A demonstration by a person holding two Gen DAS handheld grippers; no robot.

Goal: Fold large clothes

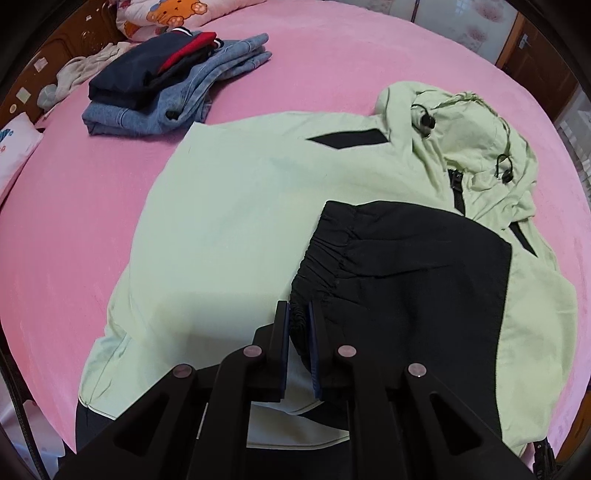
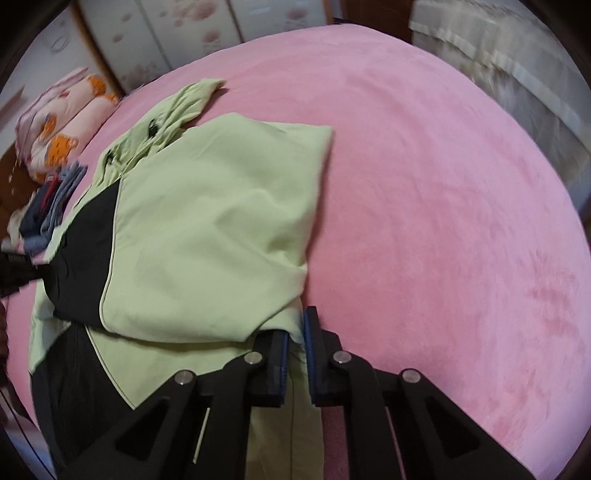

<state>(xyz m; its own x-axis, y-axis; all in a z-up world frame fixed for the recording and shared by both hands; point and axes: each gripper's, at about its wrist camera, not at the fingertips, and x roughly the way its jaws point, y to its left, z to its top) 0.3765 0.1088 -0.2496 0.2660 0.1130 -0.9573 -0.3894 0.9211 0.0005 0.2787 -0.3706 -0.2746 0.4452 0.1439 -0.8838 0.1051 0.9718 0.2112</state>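
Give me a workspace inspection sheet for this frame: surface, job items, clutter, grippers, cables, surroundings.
Surface: pink bedspread, mostly bare.
Job's things: green and black hooded jacket spread out, black sleeve folded across it.
Clutter: stack of folded clothes at the far side; cartoon-print quilt beyond it.
Grippers: left gripper shut on the black sleeve's gathered cuff; right gripper shut on the jacket's green edge.
Cables: nothing seen.
Surroundings: floral-panel wardrobe, wooden headboard.
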